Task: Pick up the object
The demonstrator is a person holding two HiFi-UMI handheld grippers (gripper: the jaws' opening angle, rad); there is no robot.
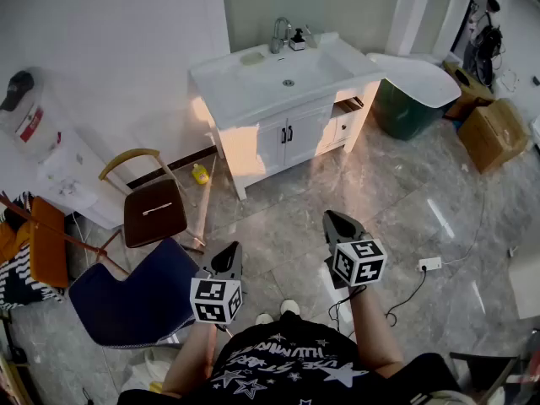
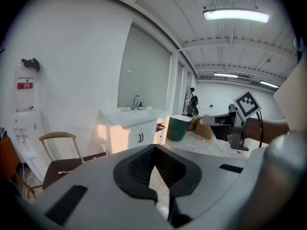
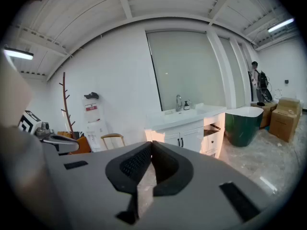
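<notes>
Marble floor (image 1: pixel 278 218) under right hand-held gripper (image 1: pixel 334 218)

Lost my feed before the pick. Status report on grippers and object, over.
Both shut and empty: left gripper, right gripper. What to pick up: cannot tell. Blue chair close at left, sink cabinet ahead.

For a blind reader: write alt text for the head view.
From above, a person holds the left gripper and the right gripper, both shut and empty, over a grey floor. A white sink cabinet stands ahead, a brown chair to its left.
</notes>
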